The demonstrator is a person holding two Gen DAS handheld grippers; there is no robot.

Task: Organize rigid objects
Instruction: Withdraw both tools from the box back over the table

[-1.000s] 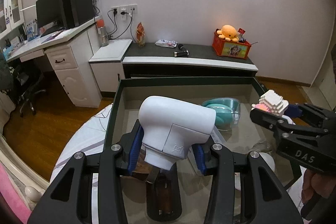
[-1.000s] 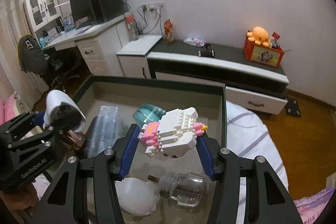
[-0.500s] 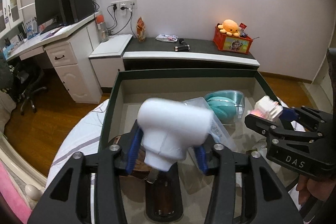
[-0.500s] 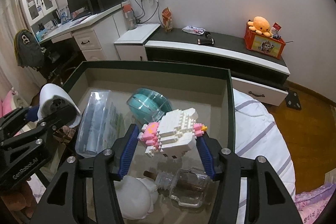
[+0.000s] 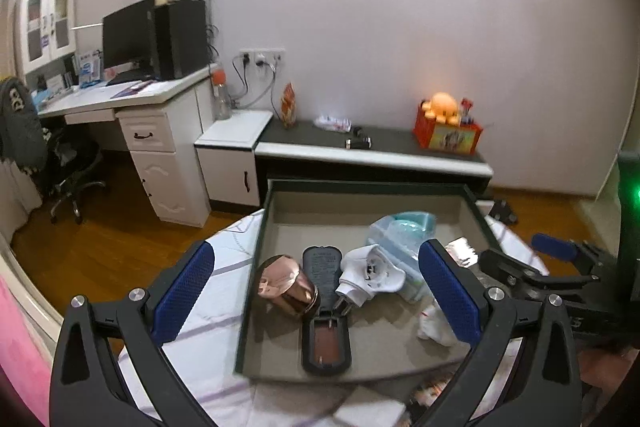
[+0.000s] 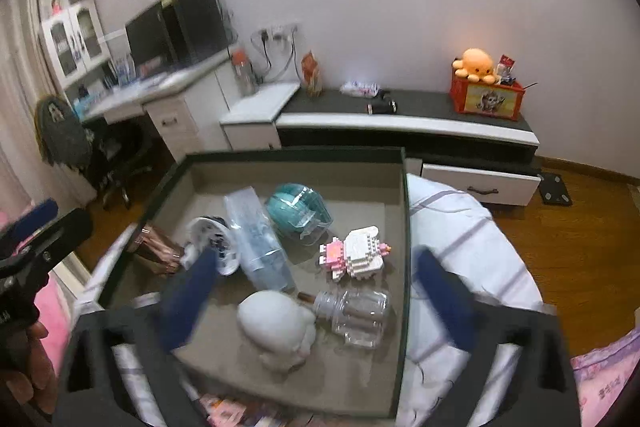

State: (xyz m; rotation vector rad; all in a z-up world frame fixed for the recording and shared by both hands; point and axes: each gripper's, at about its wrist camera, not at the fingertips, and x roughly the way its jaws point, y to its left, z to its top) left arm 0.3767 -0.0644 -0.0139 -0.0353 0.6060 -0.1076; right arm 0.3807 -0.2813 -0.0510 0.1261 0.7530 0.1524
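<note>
In the left wrist view, the left tongs (image 5: 316, 291) were seen opening wide and empty; the white plug adapter (image 5: 370, 273), gripped a second earlier, lay released at the tray (image 5: 248, 291) centre. In the right wrist view, the right tongs (image 6: 316, 299) were likewise opening, the block figure (image 6: 356, 254) dropped mid-frame; both placements appeared done.
</note>
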